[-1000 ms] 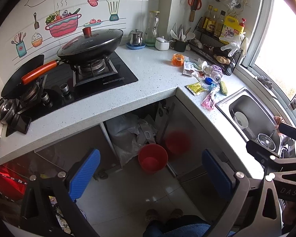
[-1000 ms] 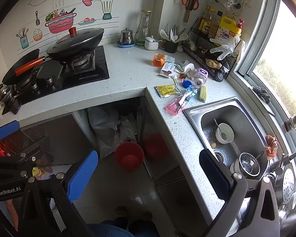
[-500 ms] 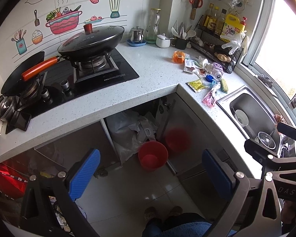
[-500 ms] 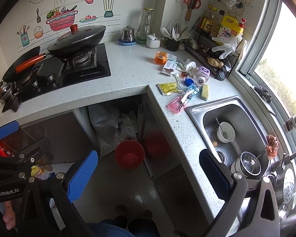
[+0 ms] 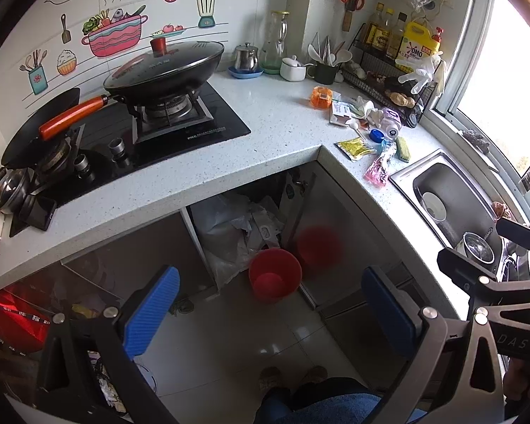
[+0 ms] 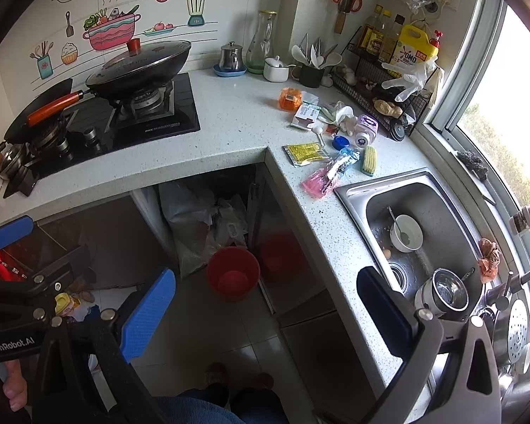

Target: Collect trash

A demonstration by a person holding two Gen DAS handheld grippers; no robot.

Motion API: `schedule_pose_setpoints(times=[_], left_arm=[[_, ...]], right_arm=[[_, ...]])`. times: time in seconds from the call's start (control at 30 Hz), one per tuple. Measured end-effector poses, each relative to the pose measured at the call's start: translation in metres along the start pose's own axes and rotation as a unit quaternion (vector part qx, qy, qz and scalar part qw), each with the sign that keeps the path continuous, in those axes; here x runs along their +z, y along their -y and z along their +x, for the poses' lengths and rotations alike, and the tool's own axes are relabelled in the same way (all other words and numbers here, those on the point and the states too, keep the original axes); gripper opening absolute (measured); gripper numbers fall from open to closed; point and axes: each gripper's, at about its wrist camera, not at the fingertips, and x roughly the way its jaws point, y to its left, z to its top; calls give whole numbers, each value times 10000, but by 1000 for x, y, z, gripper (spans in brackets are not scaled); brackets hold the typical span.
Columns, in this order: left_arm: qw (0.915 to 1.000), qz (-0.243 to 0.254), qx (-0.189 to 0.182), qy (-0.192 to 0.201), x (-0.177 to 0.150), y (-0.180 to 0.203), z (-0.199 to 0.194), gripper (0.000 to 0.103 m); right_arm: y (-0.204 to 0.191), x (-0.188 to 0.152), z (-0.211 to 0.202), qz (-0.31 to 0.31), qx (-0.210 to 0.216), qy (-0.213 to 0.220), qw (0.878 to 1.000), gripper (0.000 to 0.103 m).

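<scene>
Red bucket point(image 6: 232, 274) x1 on floor | wrappers: yellow packet point(image 6: 304, 153) x1, pink wrapper point(image 6: 318, 183) x1 near desk point(image 6: 236, 123) edge | left gripper point(image 5: 270, 312), right gripper point(image 6: 265, 309) both wide, empty, over open floor

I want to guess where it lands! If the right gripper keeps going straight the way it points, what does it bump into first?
Probably the red bucket on the floor, below the counter edge. The right gripper is open and empty, with nothing visible in between, though depth is hard to judge.

Black tongs point(image 5: 270, 312), blue ribbed pads point(image 5: 152, 309), silver screws
</scene>
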Motion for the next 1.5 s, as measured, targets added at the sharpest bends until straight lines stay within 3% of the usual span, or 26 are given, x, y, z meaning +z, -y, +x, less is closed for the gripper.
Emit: schedule_pose_setpoints(times=[0.5, 0.83, 1.17, 1.5], left_arm=[[9998, 208, 52, 61, 2, 1, 2, 102], [9986, 487, -167, 91, 28, 4, 14, 102], [9958, 871, -140, 226, 94, 33, 53, 102], [9895, 1381, -339, 262, 196, 91, 123, 102]], right_arm=[[-4, 1, 3, 48, 35, -24, 10000, 103], [5, 18, 11, 171, 167, 33, 9997, 103], [42, 57, 39, 553, 92, 105, 9984, 103], [107, 121, 83, 883, -192, 248, 9956, 103]])
